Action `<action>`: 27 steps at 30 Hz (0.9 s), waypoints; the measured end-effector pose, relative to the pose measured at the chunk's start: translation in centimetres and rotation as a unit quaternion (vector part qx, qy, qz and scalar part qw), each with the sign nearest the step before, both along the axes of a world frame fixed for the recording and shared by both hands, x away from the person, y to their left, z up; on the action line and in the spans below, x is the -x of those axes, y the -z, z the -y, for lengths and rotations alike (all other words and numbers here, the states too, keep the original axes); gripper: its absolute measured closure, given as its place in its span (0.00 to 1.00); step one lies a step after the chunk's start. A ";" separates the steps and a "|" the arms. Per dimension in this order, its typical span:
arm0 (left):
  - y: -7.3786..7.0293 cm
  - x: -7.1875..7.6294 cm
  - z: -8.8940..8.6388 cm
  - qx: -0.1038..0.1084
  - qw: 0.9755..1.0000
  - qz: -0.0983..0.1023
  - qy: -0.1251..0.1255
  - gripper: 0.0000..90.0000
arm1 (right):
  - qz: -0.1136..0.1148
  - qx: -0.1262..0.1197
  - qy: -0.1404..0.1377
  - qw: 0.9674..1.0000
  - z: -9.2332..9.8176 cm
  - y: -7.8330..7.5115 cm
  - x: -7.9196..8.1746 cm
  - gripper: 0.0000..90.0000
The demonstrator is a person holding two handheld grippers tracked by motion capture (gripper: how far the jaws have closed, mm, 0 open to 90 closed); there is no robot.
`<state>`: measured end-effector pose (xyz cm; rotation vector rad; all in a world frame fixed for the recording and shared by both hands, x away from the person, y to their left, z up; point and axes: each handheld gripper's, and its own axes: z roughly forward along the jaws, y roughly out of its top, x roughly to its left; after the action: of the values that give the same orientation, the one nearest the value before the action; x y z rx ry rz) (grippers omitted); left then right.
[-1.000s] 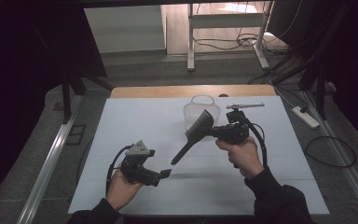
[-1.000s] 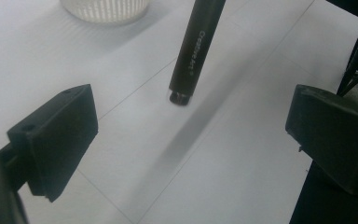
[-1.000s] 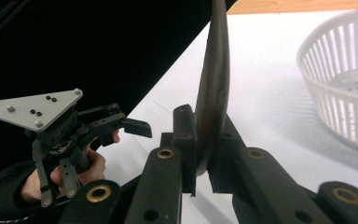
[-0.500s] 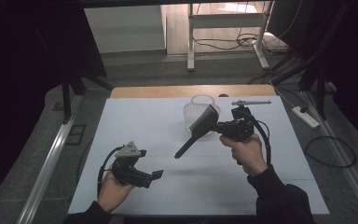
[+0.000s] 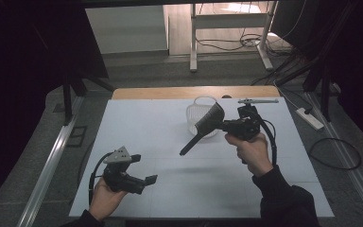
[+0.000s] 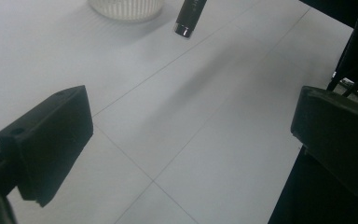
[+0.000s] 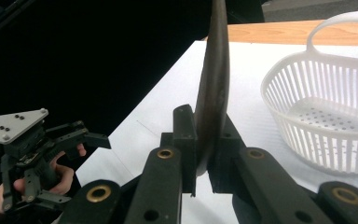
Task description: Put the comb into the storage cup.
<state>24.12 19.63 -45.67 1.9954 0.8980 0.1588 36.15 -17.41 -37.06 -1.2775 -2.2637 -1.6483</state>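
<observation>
We see the right gripper [image 5: 220, 124] with jaws clamped on the wide head of a dark brush [image 5: 203, 126], its handle slanting down past them above the table [image 5: 146, 123]. The white basket [image 7: 326, 116] sits just beyond those jaws. The left gripper [image 5: 142, 170] has jaws spread apart, nothing between them.

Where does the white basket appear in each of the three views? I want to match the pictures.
High view: the white basket stands on the far middle of the table, behind the dark spatula held by the right gripper.
Left gripper view: its base shows at the top edge.
Right gripper view: at the right.
Shared landmark: the spatula.
</observation>
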 end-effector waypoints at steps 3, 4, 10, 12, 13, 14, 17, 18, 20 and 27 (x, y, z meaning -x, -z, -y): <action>0.0 0.3 -0.4 0.001 1.000 0.000 -0.005 0.00 | 0.001 0.000 0.003 1.000 0.1 0.0 -0.1 0.93; 0.0 0.4 -0.5 0.000 1.000 -0.001 -0.006 0.00 | 0.002 -0.001 0.004 1.000 0.1 -0.1 -0.2 0.93; 0.1 1.0 -1.2 -0.002 1.000 -0.003 -0.014 0.00 | 0.002 -0.002 0.013 1.000 0.4 -0.3 -0.5 0.93; 0.2 1.2 -1.4 -0.002 1.000 -0.004 -0.018 0.00 | 0.003 -0.003 0.015 1.000 0.5 -0.3 -0.7 0.93; 0.2 1.3 -1.5 -0.002 1.000 -0.004 -0.020 0.00 | 0.002 -0.004 0.015 1.000 0.6 -0.4 -0.7 0.93; 0.2 1.3 -1.7 -0.003 1.000 -0.005 -0.021 0.00 | 0.004 -0.005 0.016 1.000 0.6 -0.4 -0.8 0.93; 0.2 1.6 -2.0 -0.002 1.000 -0.005 -0.026 0.00 | 0.003 -0.008 0.020 1.000 0.8 -0.5 -0.9 0.93; 0.2 1.7 -2.1 -0.003 1.000 -0.004 -0.028 0.00 | 0.004 -0.007 0.020 1.000 0.8 -0.5 -1.0 0.93; 0.2 1.9 -2.3 -0.005 0.999 -0.005 -0.031 0.00 | 0.005 -0.008 0.023 1.000 0.9 -0.5 -1.1 0.93; 0.2 2.6 -2.9 -0.008 0.999 -0.002 -0.040 0.00 | 0.007 -0.013 0.032 0.999 1.4 -0.8 -1.5 0.93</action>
<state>21.53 22.48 -45.87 1.9765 0.9838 0.2078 37.63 -18.80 -36.31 -1.3490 -2.2246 -1.7070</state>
